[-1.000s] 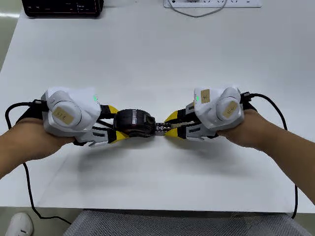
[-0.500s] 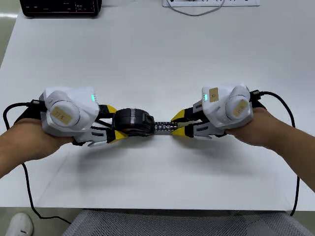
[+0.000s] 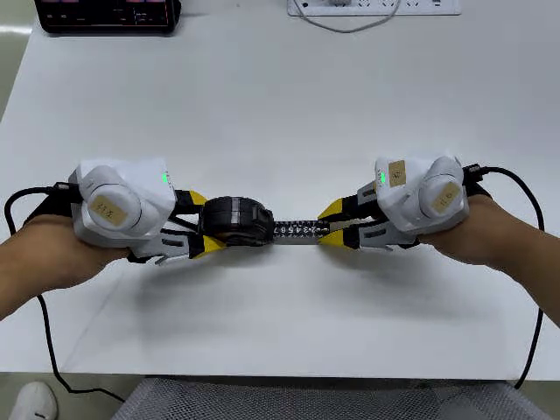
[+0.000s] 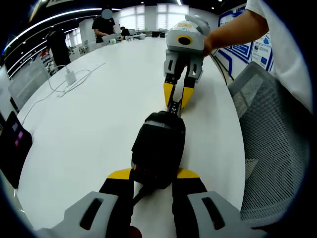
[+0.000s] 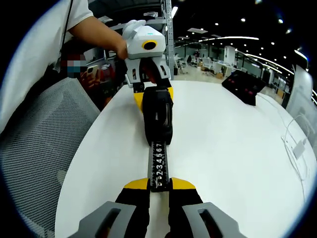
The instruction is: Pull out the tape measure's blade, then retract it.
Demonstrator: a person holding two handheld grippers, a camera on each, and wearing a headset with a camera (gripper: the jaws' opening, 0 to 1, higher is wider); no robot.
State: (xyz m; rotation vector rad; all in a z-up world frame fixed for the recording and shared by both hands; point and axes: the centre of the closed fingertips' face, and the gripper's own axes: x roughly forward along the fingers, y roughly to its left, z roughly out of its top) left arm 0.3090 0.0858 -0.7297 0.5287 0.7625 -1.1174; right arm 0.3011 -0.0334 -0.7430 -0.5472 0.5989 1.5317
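Observation:
A black tape measure (image 3: 233, 220) sits on the white table (image 3: 280, 114), and my left gripper (image 3: 203, 224) is shut on its case (image 4: 157, 148). A short length of numbered blade (image 3: 298, 229) runs out to the right. My right gripper (image 3: 332, 224) is shut on the blade's end (image 5: 159, 171). In the right gripper view the case (image 5: 158, 115) lies ahead with the left gripper (image 5: 154, 94) behind it. The left gripper view shows the right gripper (image 4: 178, 96) beyond the case.
A black device (image 3: 105, 13) stands at the table's far left corner, and a white power strip (image 3: 376, 7) with a cable lies at the far edge. A mesh chair (image 3: 315, 398) sits at the near edge. Cables trail from both grippers.
My right gripper has moved to the right with the blade's end, drawing more blade out of the case. The left gripper and the case have stayed put.

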